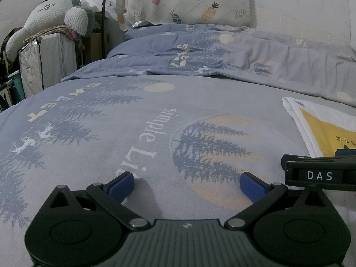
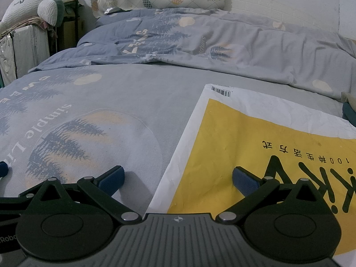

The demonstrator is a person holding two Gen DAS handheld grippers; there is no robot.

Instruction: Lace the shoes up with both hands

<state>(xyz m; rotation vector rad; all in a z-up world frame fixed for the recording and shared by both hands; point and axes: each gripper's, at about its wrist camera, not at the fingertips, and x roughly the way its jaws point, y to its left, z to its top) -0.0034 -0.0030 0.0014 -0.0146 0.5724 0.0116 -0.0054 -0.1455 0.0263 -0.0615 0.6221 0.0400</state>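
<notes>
Looking at the bed sheet (image 1: 155, 115) and the yellow-and-white mailer bag (image 2: 255, 138), no shoe or lace shows anywhere, so the risk I'd guess is claws groping at nothing or snagging fabric. Left gripper (image 1: 187, 183) and right gripper (image 2: 178, 178) both spread wide, empty, low over the bedding

a bed covered by a grey-blue cotton sheet printed with pine trees and white lettering (image 1: 124, 120) fills both views, with a rumpled matching quilt (image 1: 222, 51) across its far end. behind it, a cream pineapple-print cloth (image 1: 189, 0) hangs on a white brick wall (image 1: 300, 6). at left, a grey-and-white plush toy (image 1: 51, 15) lies on a wrapped white mattress stood on edge (image 1: 46, 60); lighting dim, even.
</notes>
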